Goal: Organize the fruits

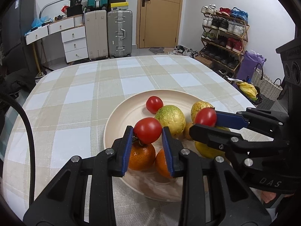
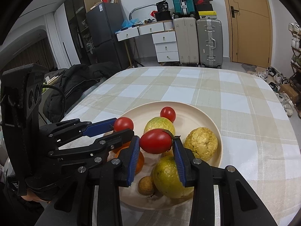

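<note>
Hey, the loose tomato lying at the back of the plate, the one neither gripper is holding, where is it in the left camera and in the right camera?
Left wrist view: the loose tomato lies upper centre, at the plate's far side, left of the green guava.
Right wrist view: the loose tomato lies centre, just behind that guava.
Shared landmark: the grey suitcase against the far wall.

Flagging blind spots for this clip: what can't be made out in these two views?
- Left wrist view: the oranges are partly hidden behind the left gripper fingers.
- Right wrist view: the green-yellow fruit is half covered by the right gripper.
- Both views: the plate near rim is hidden under the grippers.
</note>
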### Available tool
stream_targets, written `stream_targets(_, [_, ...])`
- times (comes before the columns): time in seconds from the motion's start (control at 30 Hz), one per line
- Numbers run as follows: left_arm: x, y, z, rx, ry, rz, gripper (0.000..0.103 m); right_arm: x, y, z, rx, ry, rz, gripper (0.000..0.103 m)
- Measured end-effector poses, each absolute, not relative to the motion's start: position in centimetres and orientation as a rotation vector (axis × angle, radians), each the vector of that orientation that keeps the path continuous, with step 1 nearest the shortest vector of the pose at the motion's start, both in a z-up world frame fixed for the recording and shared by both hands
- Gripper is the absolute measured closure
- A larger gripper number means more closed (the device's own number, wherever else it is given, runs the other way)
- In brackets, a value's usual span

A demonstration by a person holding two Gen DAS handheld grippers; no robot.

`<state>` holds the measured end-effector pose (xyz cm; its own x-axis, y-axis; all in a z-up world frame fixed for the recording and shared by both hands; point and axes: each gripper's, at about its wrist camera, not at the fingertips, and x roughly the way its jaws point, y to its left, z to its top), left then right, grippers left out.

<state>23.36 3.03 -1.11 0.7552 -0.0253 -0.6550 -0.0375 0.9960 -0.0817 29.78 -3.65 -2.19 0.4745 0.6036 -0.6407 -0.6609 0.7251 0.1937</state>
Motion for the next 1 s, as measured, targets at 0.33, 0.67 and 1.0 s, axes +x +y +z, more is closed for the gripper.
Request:
stream_targets(0.33, [22.5,3.5,-0.1,-0.118,0.693,0.004,0.074,29.1,-4.9,-1.5,-0.050,0.713,0.777,0.058])
stream_targets(0.67, [17.6,4.1,1.3,-0.115,0.613,0.049,0.018,27.0,-7.1,0.2,-0.073,0.617,0.738,0.011])
stream_targets(1.0, [12.9,3.9,2.8,-0.129,0.526,0.059,0.001,24.6,-8.8,0.3,-0.070,0.536,0.753,0.000])
